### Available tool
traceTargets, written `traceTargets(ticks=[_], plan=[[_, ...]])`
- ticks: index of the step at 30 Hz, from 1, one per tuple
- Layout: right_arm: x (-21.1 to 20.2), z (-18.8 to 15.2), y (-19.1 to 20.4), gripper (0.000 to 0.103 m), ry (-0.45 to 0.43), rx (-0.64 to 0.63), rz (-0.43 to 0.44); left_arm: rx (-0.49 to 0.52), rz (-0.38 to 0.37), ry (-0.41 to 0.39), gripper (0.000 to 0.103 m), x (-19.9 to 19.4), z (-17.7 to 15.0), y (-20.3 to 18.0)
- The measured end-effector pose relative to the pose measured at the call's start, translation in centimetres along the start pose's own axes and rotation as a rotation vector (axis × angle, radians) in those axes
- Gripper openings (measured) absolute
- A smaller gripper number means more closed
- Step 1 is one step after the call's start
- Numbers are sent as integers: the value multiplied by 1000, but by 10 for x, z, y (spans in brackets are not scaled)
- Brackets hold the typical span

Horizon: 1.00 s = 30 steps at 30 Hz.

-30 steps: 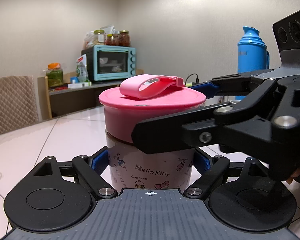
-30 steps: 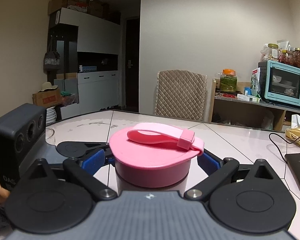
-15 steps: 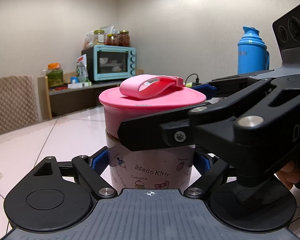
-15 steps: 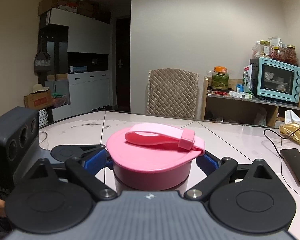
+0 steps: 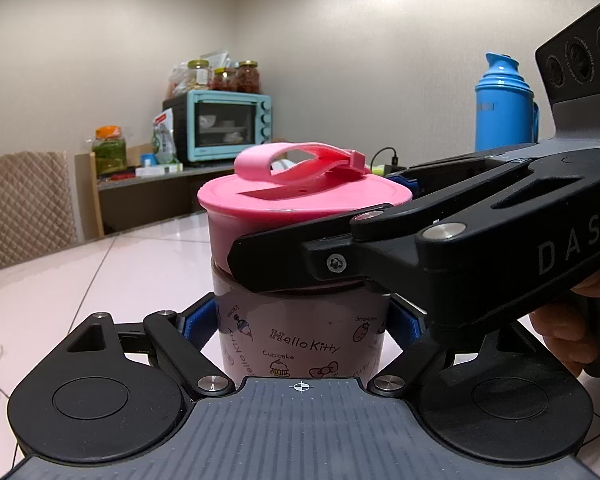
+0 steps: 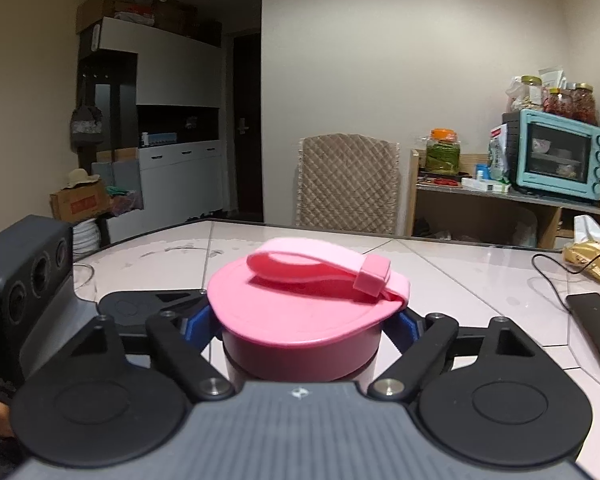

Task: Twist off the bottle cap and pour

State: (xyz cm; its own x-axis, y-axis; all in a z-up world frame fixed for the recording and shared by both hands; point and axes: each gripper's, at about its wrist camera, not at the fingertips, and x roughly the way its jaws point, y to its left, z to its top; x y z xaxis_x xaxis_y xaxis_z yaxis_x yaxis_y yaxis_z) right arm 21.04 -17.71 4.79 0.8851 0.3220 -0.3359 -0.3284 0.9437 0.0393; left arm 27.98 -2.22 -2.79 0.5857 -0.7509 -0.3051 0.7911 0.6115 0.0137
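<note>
A pale pink Hello Kitty bottle [image 5: 300, 340] stands upright on the white tiled table. My left gripper [image 5: 302, 320] is shut on the bottle's body, blue pads on both sides. A wide pink cap [image 5: 304, 208] with a loop strap tops it. My right gripper [image 6: 302, 326] is shut on the pink cap [image 6: 300, 312], blue pads at its sides. In the left wrist view the right gripper's black arm [image 5: 440, 252] crosses in from the right at cap height. The bottle's contents are hidden.
A blue thermos [image 5: 504, 108] stands at the back right of the table. A phone [image 6: 598, 326] with a cable and a gold packet [image 6: 592, 256] lie to the right. A chair [image 6: 348, 184] and a shelf with a teal oven [image 6: 556, 156] stand beyond the table.
The right gripper has swung around the cap, turning it: the strap's clasp end has rotated and the background has shifted right in the right wrist view. The left gripper and bottle body stayed still.
</note>
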Motion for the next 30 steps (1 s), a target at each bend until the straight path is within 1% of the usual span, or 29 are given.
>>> traceTargets(ticks=[6, 12, 14, 22, 28, 30], plan=[[0, 2, -9, 85, 2, -26, 66, -1, 0, 0, 90, -1, -1, 0], [1, 5, -28, 85, 9, -72, 191, -2, -1, 0, 90, -2, -1, -1], [2, 7, -38, 85, 9, -99, 256, 1, 0, -1, 90, -3, -1, -2], [8, 16, -62, 85, 28, -165, 443, 1, 0, -1, 90, -5, -2, -3], [10, 22, -74, 85, 30, -202, 543, 3, 1, 0, 90, -6, -3, -2], [10, 23, -75, 85, 31, -205, 553, 4, 1, 0, 90, -6, -3, -5]])
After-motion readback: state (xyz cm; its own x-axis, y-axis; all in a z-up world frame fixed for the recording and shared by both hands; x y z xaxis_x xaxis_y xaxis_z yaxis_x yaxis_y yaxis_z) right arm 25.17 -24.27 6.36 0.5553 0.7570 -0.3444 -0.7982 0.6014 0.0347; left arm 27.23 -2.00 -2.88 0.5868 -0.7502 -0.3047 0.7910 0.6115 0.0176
